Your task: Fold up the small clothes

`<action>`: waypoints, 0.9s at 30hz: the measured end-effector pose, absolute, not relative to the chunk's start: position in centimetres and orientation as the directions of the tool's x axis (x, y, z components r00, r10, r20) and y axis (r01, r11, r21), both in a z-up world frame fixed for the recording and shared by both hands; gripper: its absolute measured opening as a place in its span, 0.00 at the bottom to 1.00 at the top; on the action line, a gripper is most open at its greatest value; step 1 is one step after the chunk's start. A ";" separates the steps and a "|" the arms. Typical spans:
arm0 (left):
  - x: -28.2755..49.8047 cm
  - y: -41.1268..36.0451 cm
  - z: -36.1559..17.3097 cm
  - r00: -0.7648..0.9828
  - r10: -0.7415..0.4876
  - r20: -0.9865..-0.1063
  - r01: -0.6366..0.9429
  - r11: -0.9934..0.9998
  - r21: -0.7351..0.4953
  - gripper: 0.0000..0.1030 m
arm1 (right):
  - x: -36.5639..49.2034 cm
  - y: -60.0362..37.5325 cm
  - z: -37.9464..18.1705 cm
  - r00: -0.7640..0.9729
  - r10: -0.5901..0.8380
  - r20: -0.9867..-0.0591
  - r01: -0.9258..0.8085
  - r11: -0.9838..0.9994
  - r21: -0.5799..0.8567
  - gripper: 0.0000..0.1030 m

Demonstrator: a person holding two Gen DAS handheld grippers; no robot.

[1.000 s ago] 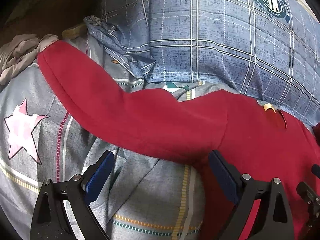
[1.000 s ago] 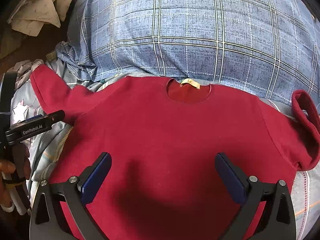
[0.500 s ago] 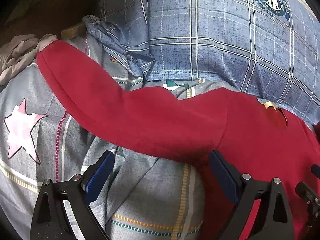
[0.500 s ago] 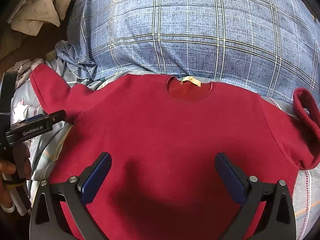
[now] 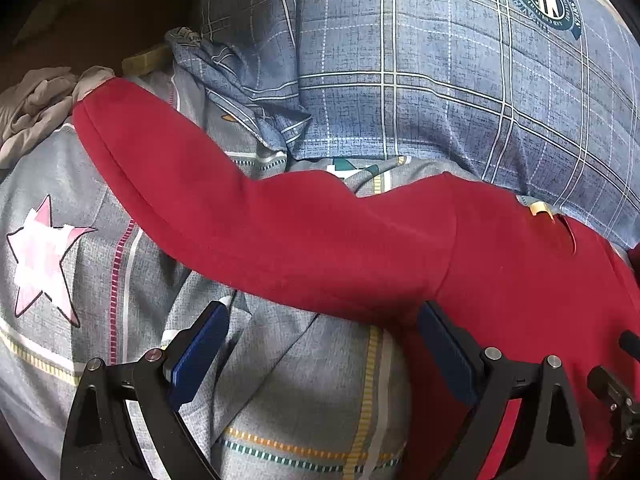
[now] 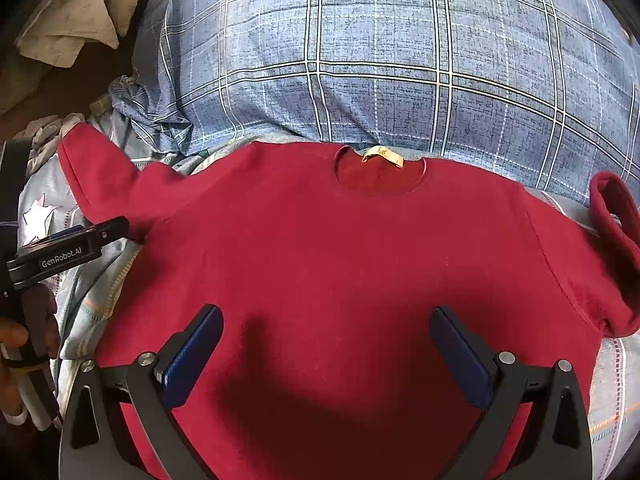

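Observation:
A small red long-sleeved sweater (image 6: 340, 248) lies flat, front up, on a grey patterned bedsheet (image 5: 96, 264), its neck with a yellow label (image 6: 384, 155) toward the pillow. Its left sleeve (image 5: 208, 200) stretches out up-left; its right sleeve (image 6: 612, 216) is bent back on itself. My left gripper (image 5: 324, 344) is open and empty, hovering just below the left armpit, over sheet and sweater edge. It also shows in the right wrist view (image 6: 76, 244). My right gripper (image 6: 326, 344) is open and empty above the sweater's middle.
A large blue plaid pillow (image 6: 380, 52) lies right behind the sweater's collar. Crumpled grey cloth (image 5: 36, 108) sits at the far left by the sleeve cuff. Pale cloth (image 6: 76, 12) lies on a dark surface at the back left.
Almost nothing has moved. Both grippers stay open in place; the right wrist view has drifted slightly, so the sweater sits a little lower in frame.

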State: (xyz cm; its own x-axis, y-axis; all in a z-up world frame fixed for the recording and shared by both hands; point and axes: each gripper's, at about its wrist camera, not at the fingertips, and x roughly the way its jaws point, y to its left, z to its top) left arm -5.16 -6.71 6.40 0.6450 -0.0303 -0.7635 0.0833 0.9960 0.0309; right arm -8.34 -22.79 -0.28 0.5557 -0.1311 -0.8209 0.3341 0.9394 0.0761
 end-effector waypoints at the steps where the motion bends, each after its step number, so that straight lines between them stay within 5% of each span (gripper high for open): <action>1: -5.2 -6.7 6.4 0.645 -0.031 -0.763 0.084 0.996 0.031 0.93 | -8.3 -22.8 -0.3 0.554 -0.132 -0.822 0.334 0.940 0.075 1.00; 14: -4.7 -2.7 10.2 0.674 -0.091 -0.733 0.040 0.995 -0.086 0.92 | -8.4 -22.8 -0.1 0.550 -0.149 -0.822 0.344 0.937 0.061 1.00; 21: -0.2 5.7 14.4 0.727 0.139 -0.672 -0.214 0.976 -0.030 0.92 | -8.5 -23.3 -0.2 0.554 -0.122 -0.824 0.354 0.930 0.100 1.00; 25: 4.0 8.3 14.7 0.678 0.337 -0.654 -0.346 0.930 0.120 0.77 | -8.4 -23.2 -0.5 0.547 -0.118 -0.829 0.354 0.930 0.101 1.00; 27: 5.7 8.8 14.6 0.655 0.392 -0.646 -0.374 0.911 0.174 0.77 | -8.2 -23.2 -0.9 0.542 -0.107 -0.834 0.354 0.929 0.110 1.00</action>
